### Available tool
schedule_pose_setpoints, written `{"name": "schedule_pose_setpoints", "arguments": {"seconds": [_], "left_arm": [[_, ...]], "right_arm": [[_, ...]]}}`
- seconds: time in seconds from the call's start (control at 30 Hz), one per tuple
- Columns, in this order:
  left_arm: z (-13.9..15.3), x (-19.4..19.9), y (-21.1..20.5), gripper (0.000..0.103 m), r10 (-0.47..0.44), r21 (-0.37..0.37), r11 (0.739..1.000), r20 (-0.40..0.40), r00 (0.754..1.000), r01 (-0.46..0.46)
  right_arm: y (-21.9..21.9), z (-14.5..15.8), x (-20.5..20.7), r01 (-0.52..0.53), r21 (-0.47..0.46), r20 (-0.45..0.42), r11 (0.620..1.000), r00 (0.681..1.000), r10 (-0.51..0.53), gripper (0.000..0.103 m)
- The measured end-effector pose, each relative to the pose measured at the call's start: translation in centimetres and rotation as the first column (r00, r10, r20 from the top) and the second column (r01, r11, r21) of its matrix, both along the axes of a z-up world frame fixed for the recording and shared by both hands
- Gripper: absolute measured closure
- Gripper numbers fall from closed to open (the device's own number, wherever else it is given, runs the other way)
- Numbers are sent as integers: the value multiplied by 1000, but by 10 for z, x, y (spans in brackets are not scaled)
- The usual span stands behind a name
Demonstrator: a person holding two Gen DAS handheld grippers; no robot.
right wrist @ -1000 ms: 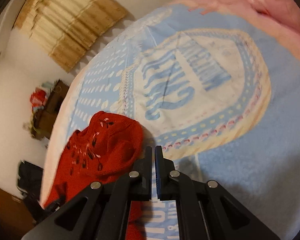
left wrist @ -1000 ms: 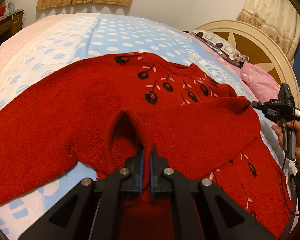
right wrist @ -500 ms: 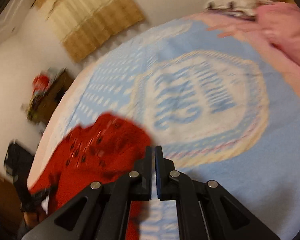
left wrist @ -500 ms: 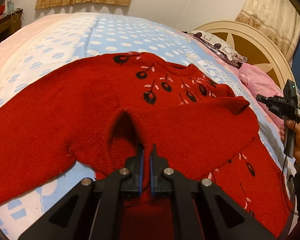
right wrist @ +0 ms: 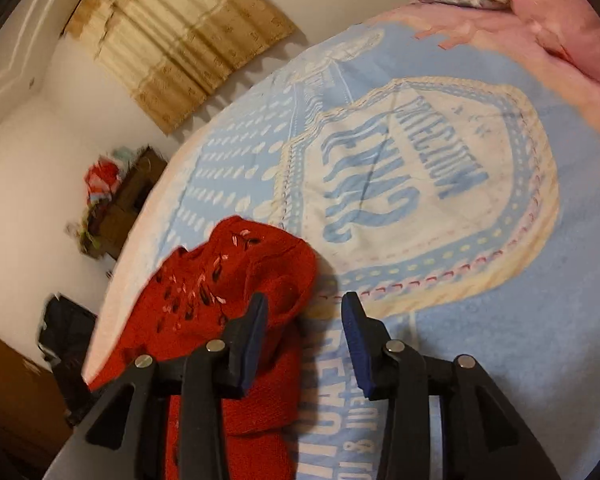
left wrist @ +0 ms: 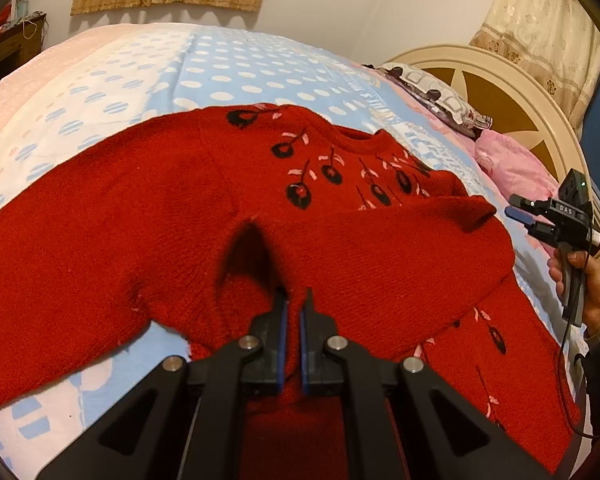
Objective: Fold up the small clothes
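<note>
Sweater point(left wrist: 204, 216) fabric sits pinched in your left gripper point(left wrist: 293, 312) — its fingers are closed on a raised fold of the red knit, which lies spread across the blue dotted bedspread point(left wrist: 236, 68). Your right gripper point(right wrist: 304, 312) hangs over the bed by the sweater's edge — its fingers are opening and partly apart, with nothing gripped between them, the knit just beside the left finger.

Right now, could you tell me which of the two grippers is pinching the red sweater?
The left gripper: it is shut on the red sweater. The right gripper is opening, nothing between its fingers.
</note>
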State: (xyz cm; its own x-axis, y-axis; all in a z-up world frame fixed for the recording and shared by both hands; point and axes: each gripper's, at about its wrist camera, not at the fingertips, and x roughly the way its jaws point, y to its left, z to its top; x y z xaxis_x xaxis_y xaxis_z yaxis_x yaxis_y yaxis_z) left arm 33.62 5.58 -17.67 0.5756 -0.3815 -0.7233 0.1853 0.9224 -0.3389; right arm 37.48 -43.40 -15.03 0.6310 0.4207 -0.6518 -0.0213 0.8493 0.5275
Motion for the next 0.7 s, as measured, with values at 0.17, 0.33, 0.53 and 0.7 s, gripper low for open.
{"name": "schedule_pose_setpoints", "arguments": {"seconds": [0.17,0.33,0.53,0.7], "left_arm": [[-1,0,0,98,-2,-8,1000,2,1000,2],[0,0,1,98,-3,-10,1000,3,1000,3],[0,-1,1,98,-3,-17,1000,1,1000,3],[0,-1,1,98,-4,-20,1000,1,1000,4]], "right_arm": [[6,18,-8,16,-81,49,997,999,-12,30],[-3,-1,8,17,104,-57,994,998,-11,3],[18,-30,23,-20,262,-128,965,990,55,3],[25,-41,31,7,278,-152,960,988,37,59]]}}
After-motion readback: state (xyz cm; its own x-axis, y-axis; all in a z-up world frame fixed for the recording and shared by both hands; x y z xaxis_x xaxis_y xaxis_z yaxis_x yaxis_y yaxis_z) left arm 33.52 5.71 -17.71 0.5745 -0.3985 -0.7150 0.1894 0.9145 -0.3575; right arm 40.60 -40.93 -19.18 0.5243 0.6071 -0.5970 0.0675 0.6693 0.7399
